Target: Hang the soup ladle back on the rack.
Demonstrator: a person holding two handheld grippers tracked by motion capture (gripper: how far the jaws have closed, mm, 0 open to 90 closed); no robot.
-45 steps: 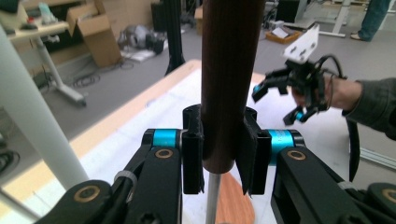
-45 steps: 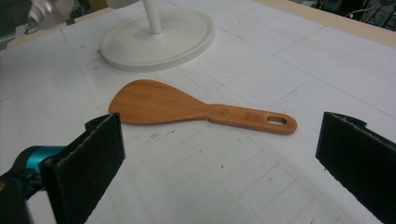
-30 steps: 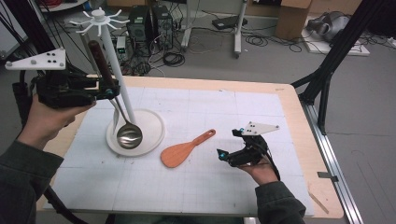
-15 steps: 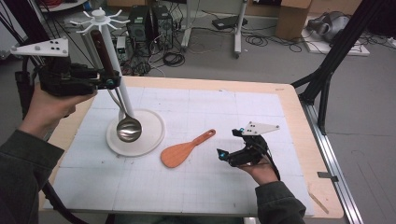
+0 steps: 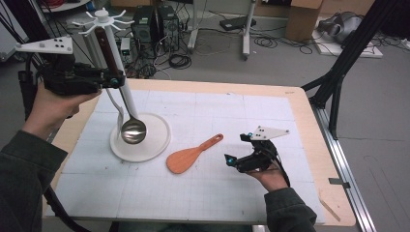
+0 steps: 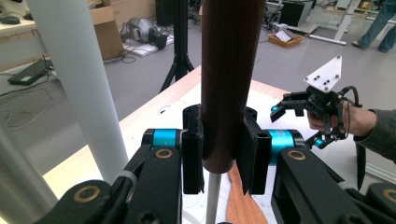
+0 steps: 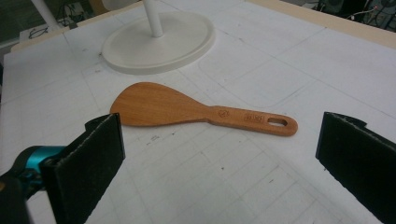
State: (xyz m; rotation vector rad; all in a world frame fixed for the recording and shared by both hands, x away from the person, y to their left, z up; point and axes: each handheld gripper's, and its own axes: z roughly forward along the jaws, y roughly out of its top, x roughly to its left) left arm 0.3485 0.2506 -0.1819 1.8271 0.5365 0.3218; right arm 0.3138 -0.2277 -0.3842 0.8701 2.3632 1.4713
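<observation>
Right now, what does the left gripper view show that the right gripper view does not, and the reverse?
Left gripper view: the left gripper clamped on the dark brown wooden ladle handle, and the right gripper farther off. Right gripper view: the open right jaws, the round white stand base, and the hole in the paddle's handle. Both: the flat orange-brown wooden rice paddle on the white gridded table mat.

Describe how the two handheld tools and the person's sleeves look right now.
Both tools, left tool and right tool, are black with blue cylindrical joints and flat black pads. Each carries a grey three-cornered plate with dark dots. Both sleeves are dark olive-green.
</observation>
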